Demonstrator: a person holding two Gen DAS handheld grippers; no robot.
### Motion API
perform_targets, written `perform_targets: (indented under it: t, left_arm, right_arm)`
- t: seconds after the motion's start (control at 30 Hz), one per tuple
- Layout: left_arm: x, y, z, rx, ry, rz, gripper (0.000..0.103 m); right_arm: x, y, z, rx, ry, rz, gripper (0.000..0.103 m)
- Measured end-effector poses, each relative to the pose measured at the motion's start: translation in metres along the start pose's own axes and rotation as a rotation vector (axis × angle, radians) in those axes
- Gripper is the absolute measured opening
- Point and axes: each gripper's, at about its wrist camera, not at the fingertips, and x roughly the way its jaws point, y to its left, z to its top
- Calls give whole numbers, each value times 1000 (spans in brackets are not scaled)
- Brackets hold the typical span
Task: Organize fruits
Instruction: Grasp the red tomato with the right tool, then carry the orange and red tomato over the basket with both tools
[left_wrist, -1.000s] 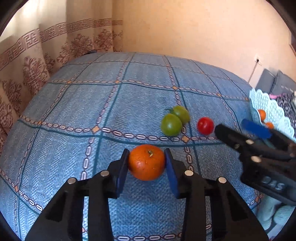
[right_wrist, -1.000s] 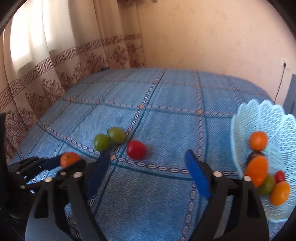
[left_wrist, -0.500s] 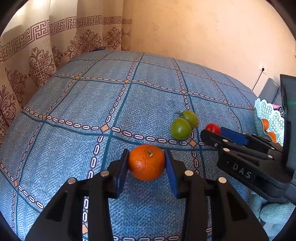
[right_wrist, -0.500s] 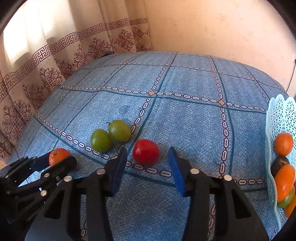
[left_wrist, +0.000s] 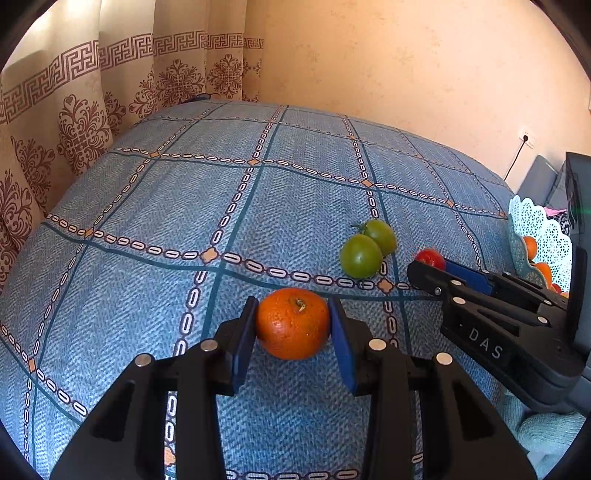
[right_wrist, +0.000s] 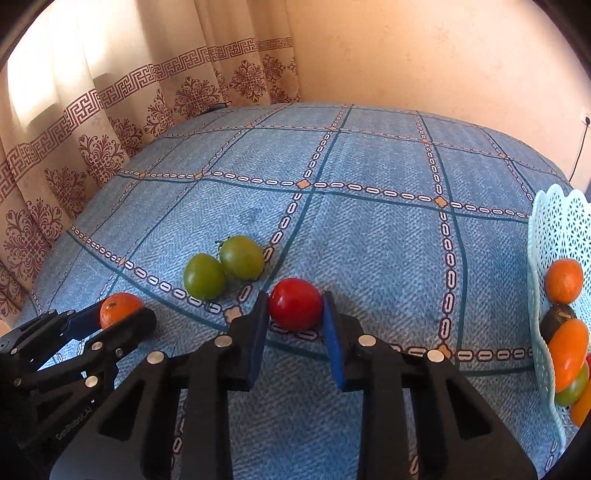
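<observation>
My left gripper (left_wrist: 292, 323) is shut on an orange mandarin (left_wrist: 293, 324), just above the blue patterned cloth (left_wrist: 221, 206). My right gripper (right_wrist: 294, 306) has its pads against a red tomato (right_wrist: 295, 303) that rests on the cloth. In the left wrist view the red tomato (left_wrist: 430, 257) peeks out behind the right gripper's fingers. Two green tomatoes (right_wrist: 221, 266) lie side by side between the grippers, also in the left wrist view (left_wrist: 367, 247). In the right wrist view the mandarin (right_wrist: 119, 306) shows in the left gripper at the far left.
A pale blue lattice basket (right_wrist: 543, 266) stands at the right edge, holding several orange, green and red fruits; it also shows in the left wrist view (left_wrist: 535, 240). Patterned curtains (right_wrist: 92, 140) hang behind the table on the left, a peach wall (right_wrist: 424, 55) at the back.
My right gripper moved forward to the red tomato and closed from wide open onto it. My left gripper kept hold of the mandarin, and its view shifted slightly.
</observation>
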Motion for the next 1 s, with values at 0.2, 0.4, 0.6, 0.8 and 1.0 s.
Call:
perform_targets:
  t: [0.2, 0.4, 0.6, 0.8, 1.0]
  left_arm:
    - [-1, 1, 1, -5, -4, 4, 39]
    - [-4, 0, 1, 0, -17, 12, 39]
    - [-6, 1, 1, -2, -29, 9, 39]
    - [-10, -1, 1, 3, -47, 5, 39]
    - [-11, -3, 1, 16, -49, 2, 39]
  right_arm:
    - [-8, 1, -3, 3, -17, -9, 30]
    - [-19, -1, -4, 19, -41, -12, 30]
    - [-34, -3, -7, 36, -70, -5, 30]
    - [-47, -8, -13, 59, -90, 4, 30]
    - [-51, -10, -18, 76, -93, 7, 30]
